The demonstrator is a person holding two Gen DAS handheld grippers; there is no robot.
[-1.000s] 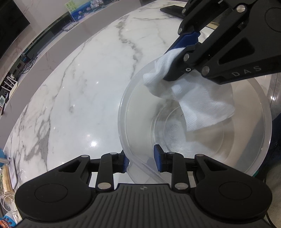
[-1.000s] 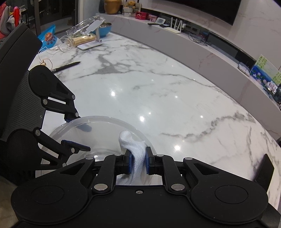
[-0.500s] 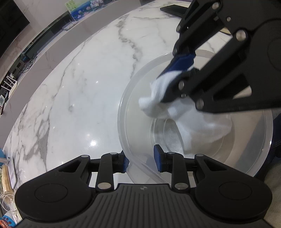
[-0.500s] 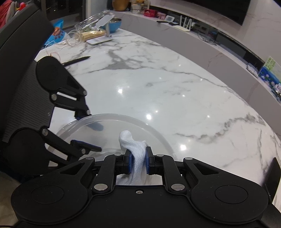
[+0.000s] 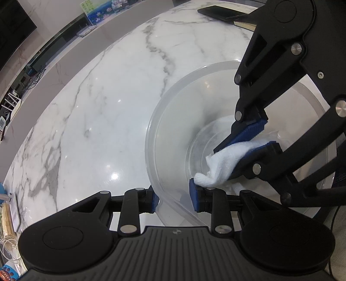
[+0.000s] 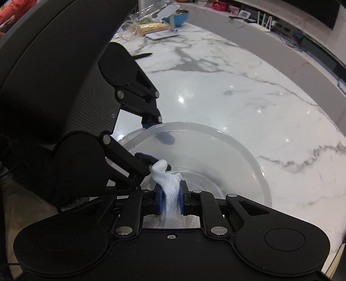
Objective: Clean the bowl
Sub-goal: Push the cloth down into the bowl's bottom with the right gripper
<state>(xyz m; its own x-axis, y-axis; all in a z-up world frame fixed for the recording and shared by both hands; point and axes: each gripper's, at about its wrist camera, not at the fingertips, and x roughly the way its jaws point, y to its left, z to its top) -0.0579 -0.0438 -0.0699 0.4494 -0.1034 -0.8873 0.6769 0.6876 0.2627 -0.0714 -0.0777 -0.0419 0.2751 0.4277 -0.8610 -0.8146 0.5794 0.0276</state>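
Left wrist view: the right claw [image 5: 244,149] has dropped from above the rim, where it was a second ago, deep into the clear plastic bowl [image 5: 173,112], and the white cloth [image 5: 225,164] it clamps now bunches low against the near inner wall instead of hanging spread out. The cloth's tip touches the blue pad of the left claw [image 5: 174,197], which is unchanged: it straddles the bowl's near rim, one finger outside and one inside, gripping the wall. The right claw slants down from the upper right. The bowl sits on a white marble table [image 5: 97,103] with grey veins; a dark flat device [image 5: 220,11] lies at the far edge, and a grey ledge curves beyond.

Right wrist view: the bowl [image 6: 248,160] fills more of the frame than before, and the left claw [image 6: 154,140] looms larger at left, pinching the rim. The right claw [image 6: 170,200] is clenched on the cloth [image 6: 168,186], which twists up to the left claw's inner finger. On the far table [image 6: 227,86] stand a white phone stand [image 6: 166,23], a blue bowl [image 6: 178,18] and a dark pen [image 6: 141,56].
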